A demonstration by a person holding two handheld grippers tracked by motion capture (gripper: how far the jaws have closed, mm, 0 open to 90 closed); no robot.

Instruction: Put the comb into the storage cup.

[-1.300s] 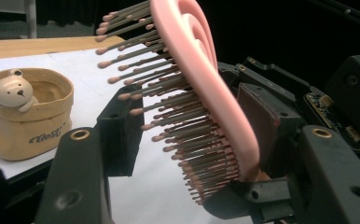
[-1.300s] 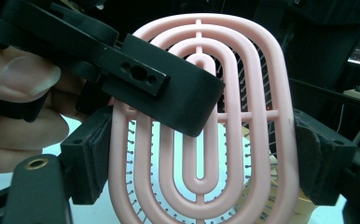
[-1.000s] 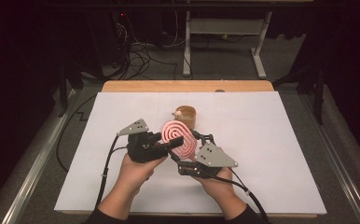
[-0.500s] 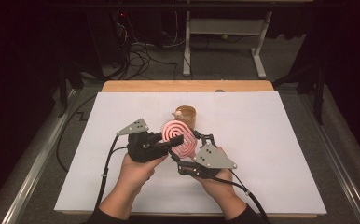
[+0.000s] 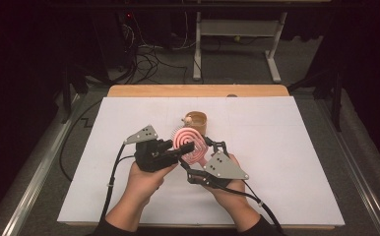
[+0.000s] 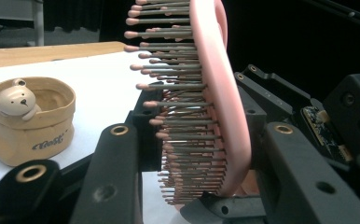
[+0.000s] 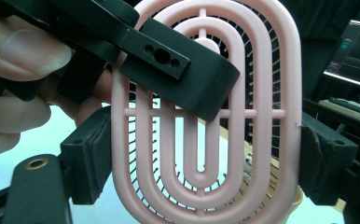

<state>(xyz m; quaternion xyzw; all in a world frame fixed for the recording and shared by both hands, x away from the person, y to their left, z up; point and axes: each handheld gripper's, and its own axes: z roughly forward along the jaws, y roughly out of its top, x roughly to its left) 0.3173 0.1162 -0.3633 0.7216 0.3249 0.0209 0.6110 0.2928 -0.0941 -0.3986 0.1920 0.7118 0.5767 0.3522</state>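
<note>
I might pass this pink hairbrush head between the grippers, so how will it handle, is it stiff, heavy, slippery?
The pink oval slotted plastic hairbrush head probably stays stiff: its frame looks unbent between the right gripper jaws. It is likely light, being mostly open slots. Its smooth rim could slip, and the thin tipped bristles would likely flex under the left gripper jaw.

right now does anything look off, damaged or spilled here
Nothing is spilled or broken. The one unusual thing: the pink hairbrush is held off the table by both grippers at once, the right gripper across its width and the left gripper across its back and bristles. The bear cup stands upright.
</note>
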